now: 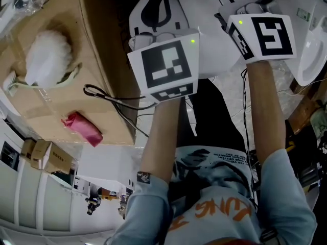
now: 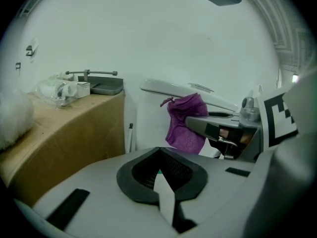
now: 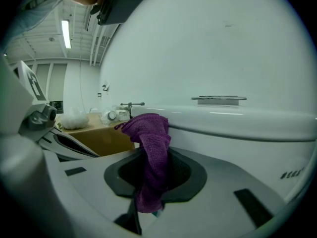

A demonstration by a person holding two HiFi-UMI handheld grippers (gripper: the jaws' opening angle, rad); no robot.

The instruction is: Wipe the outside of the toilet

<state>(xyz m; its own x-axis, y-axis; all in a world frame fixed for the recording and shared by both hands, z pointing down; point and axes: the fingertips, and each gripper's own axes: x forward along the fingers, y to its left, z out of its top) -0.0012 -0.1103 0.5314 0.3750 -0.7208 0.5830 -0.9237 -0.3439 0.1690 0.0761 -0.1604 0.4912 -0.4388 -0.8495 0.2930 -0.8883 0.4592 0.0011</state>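
smooth, glossy white toilet (image 3: pixel 237 128) curves just ahead of both tongs, with a matte brown cardboard box (image 2: pixel 74 128) beside it. left gripper (image 2: pixel 161 182) has its grey jaws pressed together, empty. right gripper (image 3: pixel 151 182) pinches a bunched, drooping purple waffle-knit cloth (image 3: pixel 148 133) close by the toilet's rounded edge

L bare forearm (image 1: pixel 162 137) & R bare forearm (image 1: pixel 265 111) both stretched fwd, side by side, approx parallel. Light-blue sleeves (image 1: pixel 148 198) reach to the elbows. Hands hidden under white cubes w/ black square markers: L cube (image 1: pixel 163 68), R cube (image 1: pixel 265 34), R a bit further fwd.

L grey two-jaw tongs (image 2: pixel 160 157): jaws together, nothing btwn.

R grey two-jaw tongs (image 3: pixel 151 170): jaws clamped on crumpled purple knit cloth (image 3: pixel 148 133), which bunches above the jaws & hangs below.
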